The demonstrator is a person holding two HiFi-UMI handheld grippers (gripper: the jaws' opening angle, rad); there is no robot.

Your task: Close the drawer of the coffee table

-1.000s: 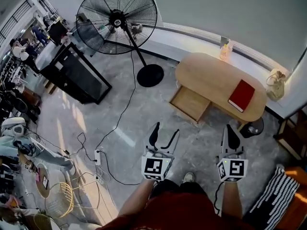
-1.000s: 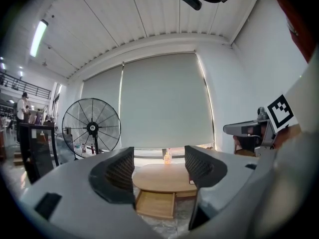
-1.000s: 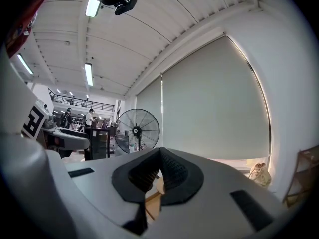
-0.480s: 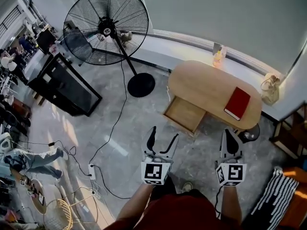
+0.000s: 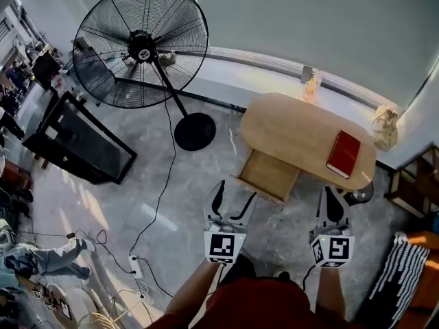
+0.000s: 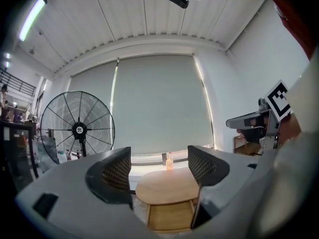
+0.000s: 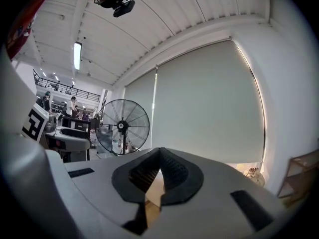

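An oval wooden coffee table (image 5: 295,129) stands by the far wall, and its drawer (image 5: 269,175) is pulled out toward me. A red book (image 5: 343,154) and a small bottle (image 5: 312,84) rest on top. My left gripper (image 5: 236,190) is held level just short of the drawer front, jaws open and empty. The left gripper view frames the table (image 6: 167,185) and drawer (image 6: 169,217) between the open jaws of the left gripper (image 6: 159,167). My right gripper (image 5: 332,192) is shut and empty, off the table's right end. In its own view the right gripper (image 7: 159,171) shows its tips touching.
A large pedestal fan (image 5: 140,46) stands left of the table on a round base (image 5: 195,131); its cable runs to a power strip (image 5: 137,266). A black cabinet (image 5: 79,149) is at the left. A bag (image 5: 385,129) and a striped cushion (image 5: 398,279) are at the right.
I have walked toward the table. Both grippers are closer to the open drawer, and the fan and cabinet have slid left in the head view. The drawer stays pulled out.
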